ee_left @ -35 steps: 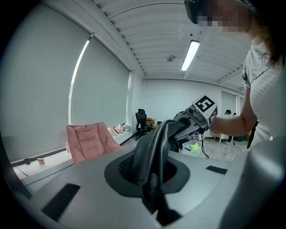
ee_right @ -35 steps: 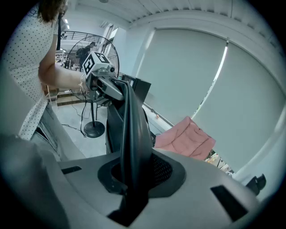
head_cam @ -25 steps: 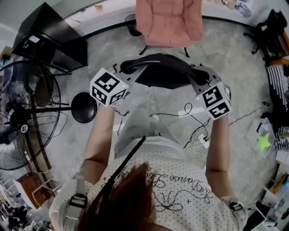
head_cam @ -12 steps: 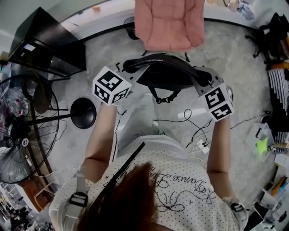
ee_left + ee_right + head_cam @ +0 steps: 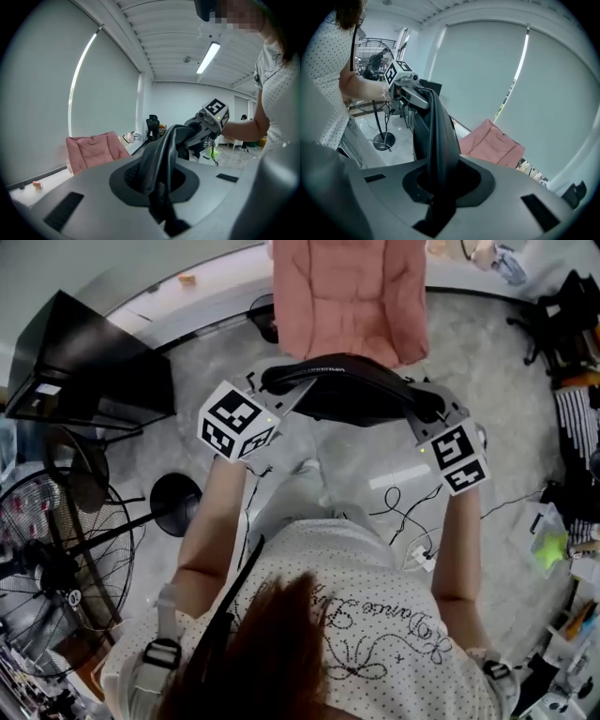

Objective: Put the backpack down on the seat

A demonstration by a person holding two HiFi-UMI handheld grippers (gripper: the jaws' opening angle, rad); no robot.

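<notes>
Backpack (image 5: pixel 354 397) is off the ground, slung level between two grippers in front of the person's chest, and not yet on the seat.

Nearest, the person's forearms reach forward and slightly apart. The left gripper (image 5: pixel 289 387) has its jaws nipped together on a black strap (image 5: pixel 161 161) at the pack's left end. The right gripper (image 5: pixel 418 403) is likewise clamped tight on a black fold (image 5: pixel 438 150) at the right end. Neither claw is empty or spread. The pack's weight hangs wholly from these two pinches, and its body sags a little between them.

Below the pack lies grey floor (image 5: pixel 356 460) with loose white cables (image 5: pixel 408 512), so nothing supports it from underneath.

Just beyond stands the pink padded chair (image 5: pixel 349 298), with its cushion facing up and nothing on it. From overhead the pack's far edge sits close against the chair's near edge. Both gripper views, though, show the chair beyond the pack rather than under it.

As a judgement, the pick-up and most of the carry are done. What is left is the last reach over the cushion, lowering until the pack rests there, then letting both jaws go.
</notes>
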